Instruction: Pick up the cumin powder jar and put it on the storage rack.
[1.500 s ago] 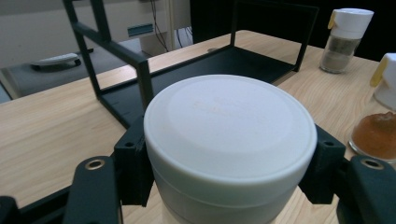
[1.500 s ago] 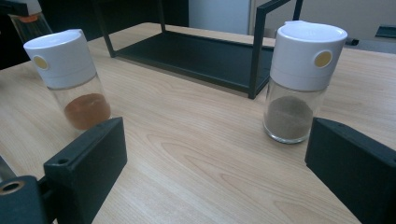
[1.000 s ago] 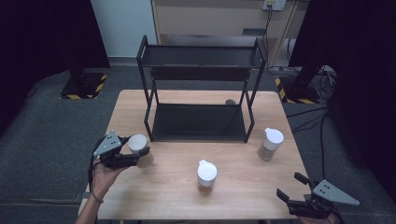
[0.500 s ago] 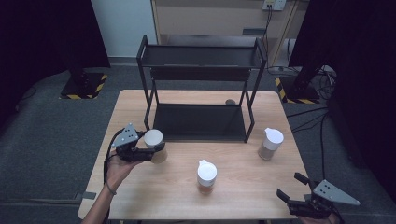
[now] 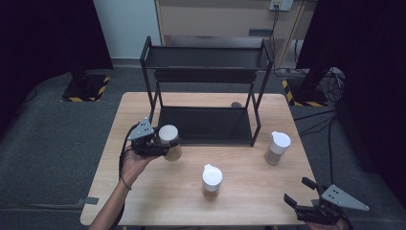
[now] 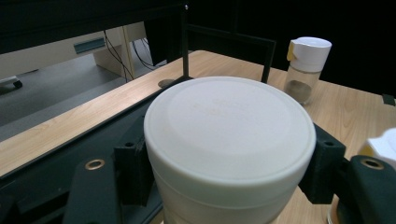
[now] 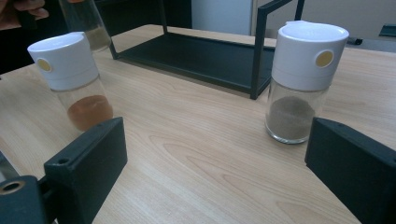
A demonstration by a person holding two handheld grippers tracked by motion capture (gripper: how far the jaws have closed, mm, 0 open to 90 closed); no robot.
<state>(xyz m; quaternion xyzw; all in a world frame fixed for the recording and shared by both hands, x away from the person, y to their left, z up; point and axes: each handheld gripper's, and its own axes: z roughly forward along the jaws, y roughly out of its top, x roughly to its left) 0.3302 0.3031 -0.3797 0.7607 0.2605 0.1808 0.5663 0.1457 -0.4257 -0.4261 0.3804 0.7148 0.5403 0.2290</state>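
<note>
My left gripper (image 5: 166, 145) is shut on a white-lidded spice jar (image 5: 169, 136) and holds it upright just above the table, by the front left corner of the black two-tier rack (image 5: 206, 58). In the left gripper view the jar's lid (image 6: 229, 126) sits between the two black jaws. A jar of orange-brown powder (image 5: 211, 181) stands mid-table. Another jar, with grey powder (image 5: 276, 147), stands to the right of the rack. My right gripper (image 5: 297, 190) rests open at the table's front right corner, with both standing jars (image 7: 74, 79) (image 7: 303, 79) ahead of it.
The rack's lower shelf (image 5: 206, 125) and upper shelf hold nothing. The wooden table (image 5: 158, 196) has bare room at the front left. A small dark round spot (image 5: 235, 104) lies behind the rack. Cabinets and cables stand beyond the table's far edge.
My left gripper has carried the jar to the right and toward the rack's front left post, rising slightly. The right gripper and the two standing jars have kept still.
</note>
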